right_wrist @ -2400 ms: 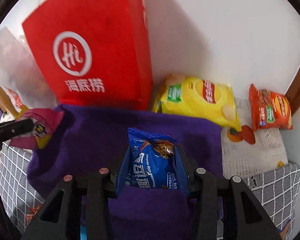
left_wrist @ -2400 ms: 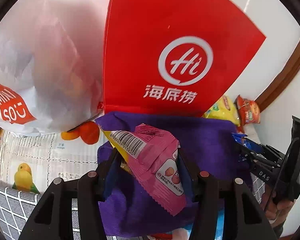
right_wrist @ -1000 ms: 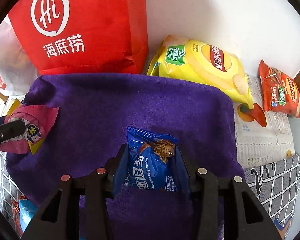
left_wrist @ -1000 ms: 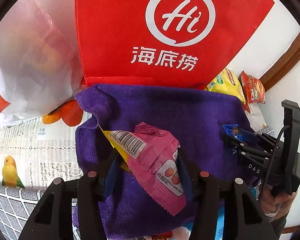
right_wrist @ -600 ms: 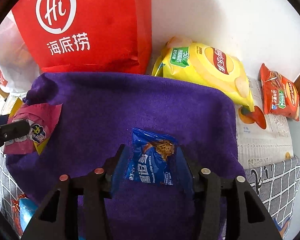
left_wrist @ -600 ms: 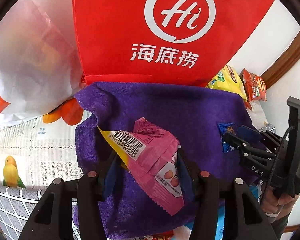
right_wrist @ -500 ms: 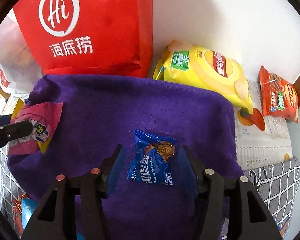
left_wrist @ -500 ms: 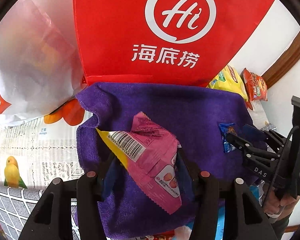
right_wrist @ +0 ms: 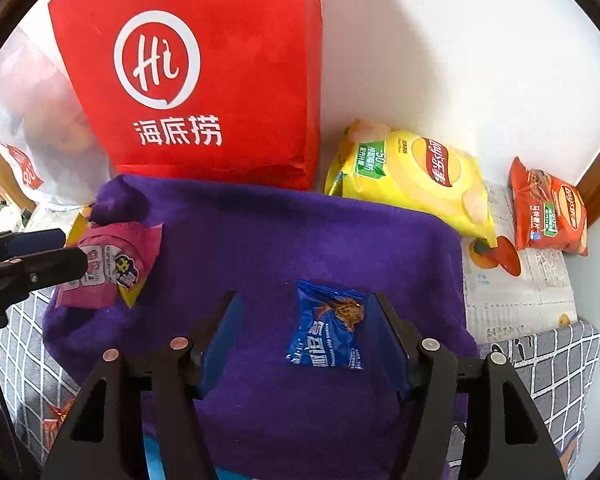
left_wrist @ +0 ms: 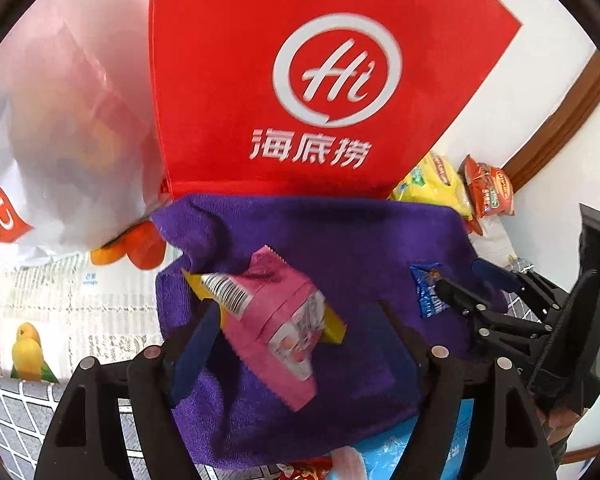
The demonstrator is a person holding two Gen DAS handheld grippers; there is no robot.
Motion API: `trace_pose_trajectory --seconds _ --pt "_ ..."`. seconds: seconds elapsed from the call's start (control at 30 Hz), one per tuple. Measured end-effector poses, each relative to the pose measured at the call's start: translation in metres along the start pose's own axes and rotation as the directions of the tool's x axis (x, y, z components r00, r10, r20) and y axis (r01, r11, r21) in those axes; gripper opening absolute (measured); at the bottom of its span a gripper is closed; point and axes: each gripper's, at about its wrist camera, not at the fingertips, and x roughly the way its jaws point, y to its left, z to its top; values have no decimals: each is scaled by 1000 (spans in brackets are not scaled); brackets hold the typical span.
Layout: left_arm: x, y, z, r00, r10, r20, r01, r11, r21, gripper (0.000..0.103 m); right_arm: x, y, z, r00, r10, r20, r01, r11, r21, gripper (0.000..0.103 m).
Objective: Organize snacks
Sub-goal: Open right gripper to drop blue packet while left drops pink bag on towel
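Both claws gripped their packets a second ago; now their jaws are opening. The left claw (left_wrist: pixel 296 320) stands wide around the pink packet (left_wrist: pixel 276 320) on the purple towel (left_wrist: pixel 340 236). The right claw (right_wrist: pixel 306 324) stands apart, blue packet (right_wrist: pixel 328 328) lying loose between its pads.

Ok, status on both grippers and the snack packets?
Both jaws opening. Pink packet and blue cookie packet released, lying on purple towel. Nothing in the way.

Pink packet (left_wrist: pixel 274 320), blue packet (right_wrist: pixel 329 330) flat on purple towel (right_wrist: pixel 300 240)
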Motion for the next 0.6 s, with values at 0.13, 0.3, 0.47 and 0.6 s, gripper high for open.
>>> trace_pose_trajectory --seconds 0.13,0.3,0.47,0.6 --pt "-9 0 1 1000 -15 13 15 1000 1 78 -2 0 1 1000 9 7 -9 1000 2 65" --pt "-18 2 3 1000 10 28 -10 1000 16 78 -9 1 1 1000 19 22 -20 1000 11 65" --pt "-31 6 5 998 -35 52 36 999 -9 78 -20 2 1 998 20 54 -21 1000 14 65" --pt "-42 5 4 996 -49 72 50 999 -11 78 -30 3 2 997 27 73 -29 999 23 65"
